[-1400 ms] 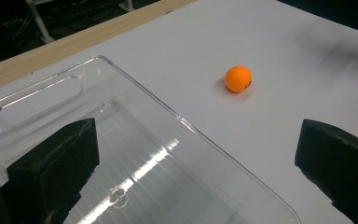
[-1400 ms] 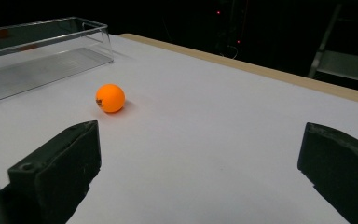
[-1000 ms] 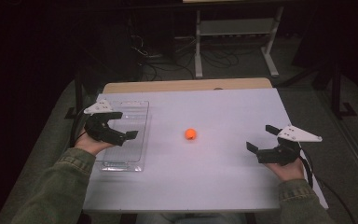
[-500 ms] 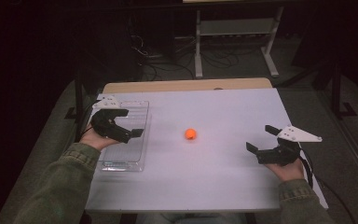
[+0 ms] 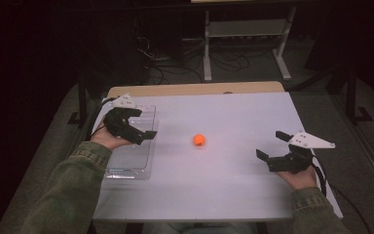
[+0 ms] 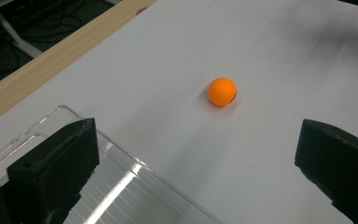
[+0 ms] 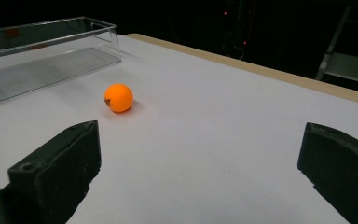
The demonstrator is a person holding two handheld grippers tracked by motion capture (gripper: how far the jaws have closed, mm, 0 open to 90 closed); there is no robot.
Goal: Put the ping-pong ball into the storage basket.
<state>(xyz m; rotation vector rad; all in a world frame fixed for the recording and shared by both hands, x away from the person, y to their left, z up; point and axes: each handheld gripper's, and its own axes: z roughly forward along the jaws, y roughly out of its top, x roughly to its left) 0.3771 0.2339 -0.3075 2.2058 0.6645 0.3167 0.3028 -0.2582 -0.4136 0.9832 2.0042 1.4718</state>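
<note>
At the 9 o'clock side of the white surface (image 5: 224,185) lies a clear plastic tray (image 5: 131,163), long and shallow, lying flat with its open side up. The left tongs (image 5: 146,132) hang over the tray's far half, held in the person's left hand (image 5: 108,140), a green sleeve (image 5: 68,190) running back toward 7 o'clock; the jaws stand wide apart and released, holding nothing, and point toward 3 o'clock. In the left gripper view the tray's rim (image 6: 121,154) crosses beneath one jaw, and the orange ball (image 6: 222,91) sits ahead between the two jaws, well apart from both. Near the middle of the surface, the orange ball (image 5: 199,140) rests alone on the bare white top, just to the 3 o'clock side of the tray and touching neither it nor the tongs. In the right gripper view a small dark mark shows on the ball's (image 7: 119,97) side, with the tray (image 7: 51,46) beyond it. At the 4 o'clock side, the right tongs (image 5: 271,147) sit low over the surface in the right hand (image 5: 299,178), jaws likewise spread and empty, aimed toward 10 o'clock at the ball and well apart from it.
</note>
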